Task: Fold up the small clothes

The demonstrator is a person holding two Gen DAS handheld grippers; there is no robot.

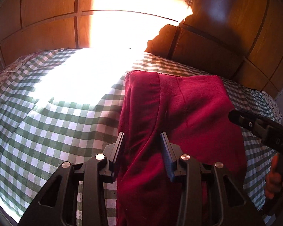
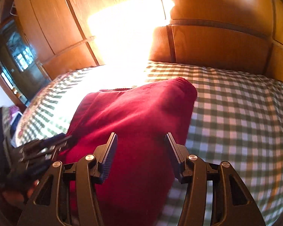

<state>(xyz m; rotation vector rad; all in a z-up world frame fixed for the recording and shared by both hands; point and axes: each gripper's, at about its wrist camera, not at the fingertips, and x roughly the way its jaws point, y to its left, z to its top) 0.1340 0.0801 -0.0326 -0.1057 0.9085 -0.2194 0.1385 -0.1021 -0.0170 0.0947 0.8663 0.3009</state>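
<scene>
A red garment [image 1: 181,124] lies on the bed [image 1: 56,124], which is covered with a green-and-white checked cloth. The garment sits towards the bed's near edge, reaching back about halfway to the wooden headboard [image 1: 47,28]. It is bunched and partly folded, with a seam and a curved hem showing on its upper layer.

The left gripper [image 1: 142,137] is spread, its two fingers standing apart over the garment's left part. The red fabric runs between and under the fingers, but neither pad clearly presses it. The right gripper [image 2: 141,137] is likewise spread, its fingers wide apart above the garment's right part, with fabric below and between them and no pinch visible.

Each gripper shows in the other's view: the right one [image 1: 235,117] comes in from the right with its tip at the garment's right edge, and the left one [image 2: 66,141], blurred, sits at the garment's left edge.

A strong patch of sunlight [image 1: 81,75] falls across the bed's far left part and up the headboard, washing out the checks there. A floral cloth [image 1: 1,75] shows at the bed's left edge.
</scene>
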